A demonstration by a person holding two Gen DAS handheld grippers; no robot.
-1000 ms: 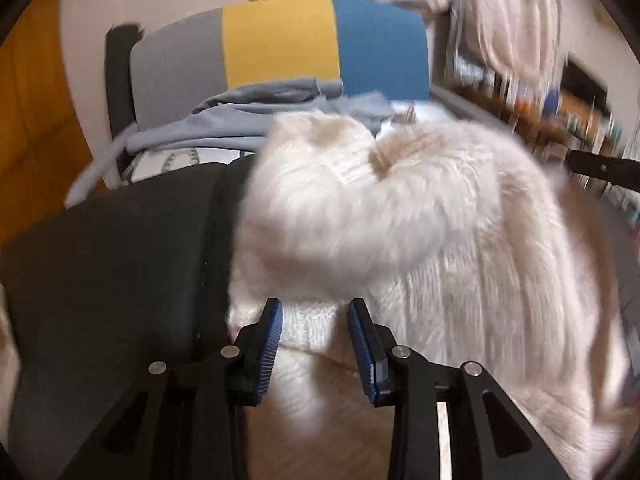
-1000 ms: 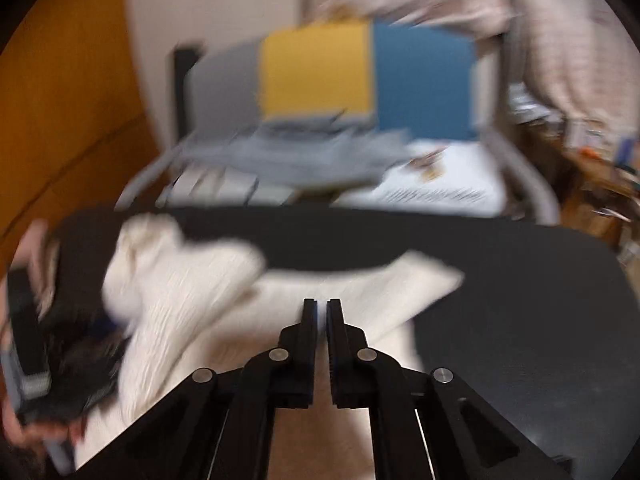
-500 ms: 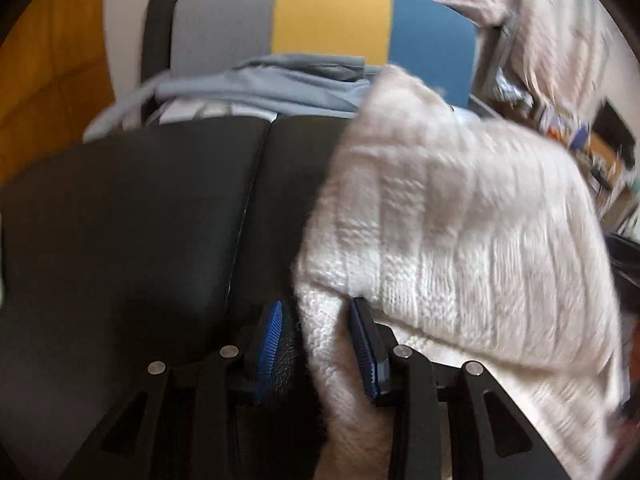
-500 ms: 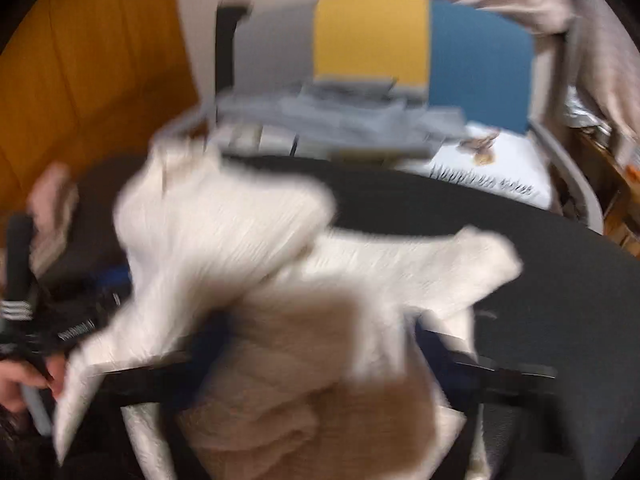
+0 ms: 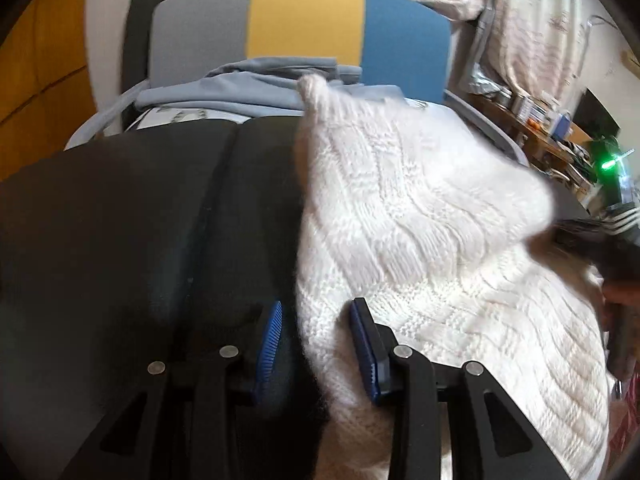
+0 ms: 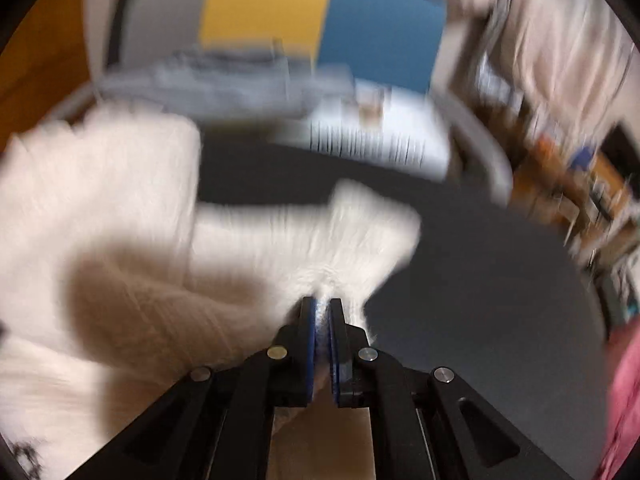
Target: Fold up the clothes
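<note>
Cream cable-knit sweater [image 5: 420, 216] filled the left view's right half, its edge between the left gripper's [image 5: 316, 340] parted fingers; the blurred right view alone showed the right gripper [image 6: 322, 320] pinching it at lower centre.

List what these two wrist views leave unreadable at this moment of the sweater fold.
- Right wrist view: motion blur smears the white sweater and the clothes on the chair; its knit and folds are lost.
- Left wrist view: the sweater's lower part is cut off by the frame and hidden behind the left gripper.
- Left wrist view: the right gripper is a dark blur at the right edge.

Sweater [image 5: 420, 216] on seat [image 5: 120, 220], right half; chair [image 5: 304, 24] behind.
</note>
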